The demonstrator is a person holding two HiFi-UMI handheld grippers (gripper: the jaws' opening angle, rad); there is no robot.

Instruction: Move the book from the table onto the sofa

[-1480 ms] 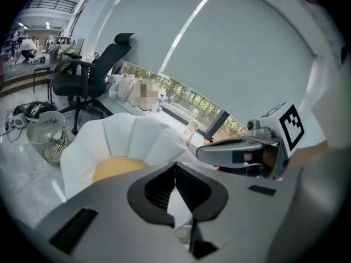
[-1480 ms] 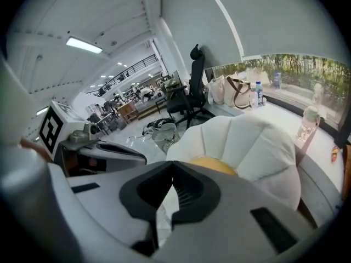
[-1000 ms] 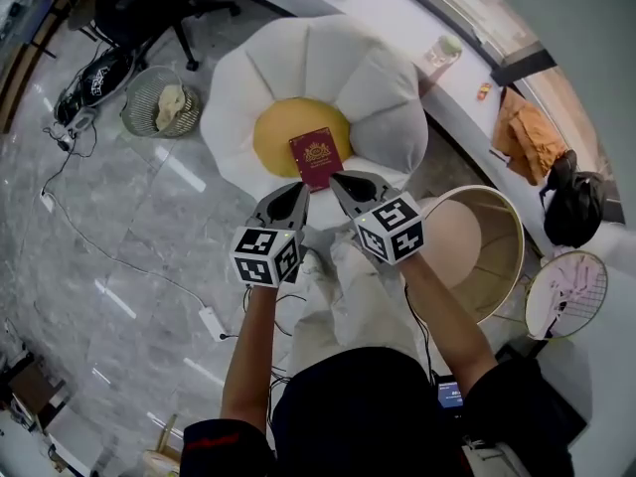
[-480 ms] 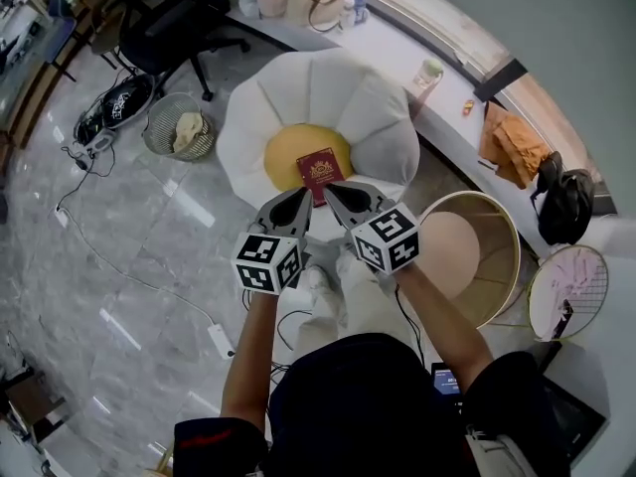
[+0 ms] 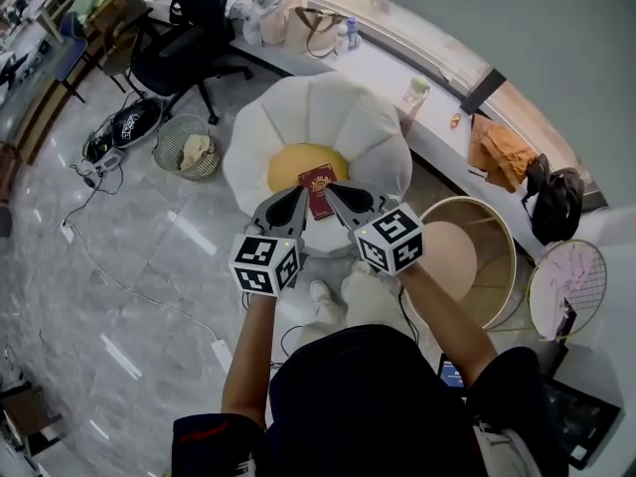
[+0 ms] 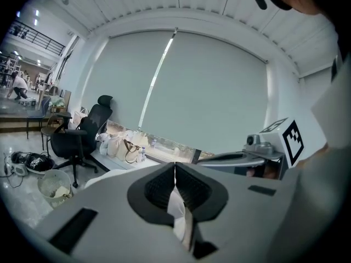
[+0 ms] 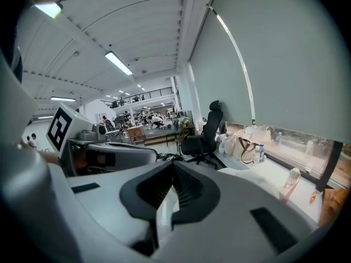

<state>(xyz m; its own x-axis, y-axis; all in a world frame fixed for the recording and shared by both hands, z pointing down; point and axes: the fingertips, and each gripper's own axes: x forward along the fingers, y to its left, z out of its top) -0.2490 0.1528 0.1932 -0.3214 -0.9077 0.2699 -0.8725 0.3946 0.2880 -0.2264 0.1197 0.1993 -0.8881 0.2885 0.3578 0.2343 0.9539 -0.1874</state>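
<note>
A dark red book lies flat on the yellow centre cushion of the white flower-shaped sofa. My left gripper and right gripper hover side by side above the sofa's near edge, their tips overlapping the book's near end in the head view. Both are shut with nothing between the jaws. In the left gripper view the left gripper has its ribbed pads pressed together. The right gripper view shows the right gripper closed the same way. Neither gripper view shows the book.
A round beige table stands right of the sofa. A black office chair and a wire waste basket stand to its left. Bags and bottles line the window ledge. Cables lie across the marble floor.
Both grippers have lifted up and away from the book, staying shut. The book stays on the yellow cushion and looks smaller and farther off.
</note>
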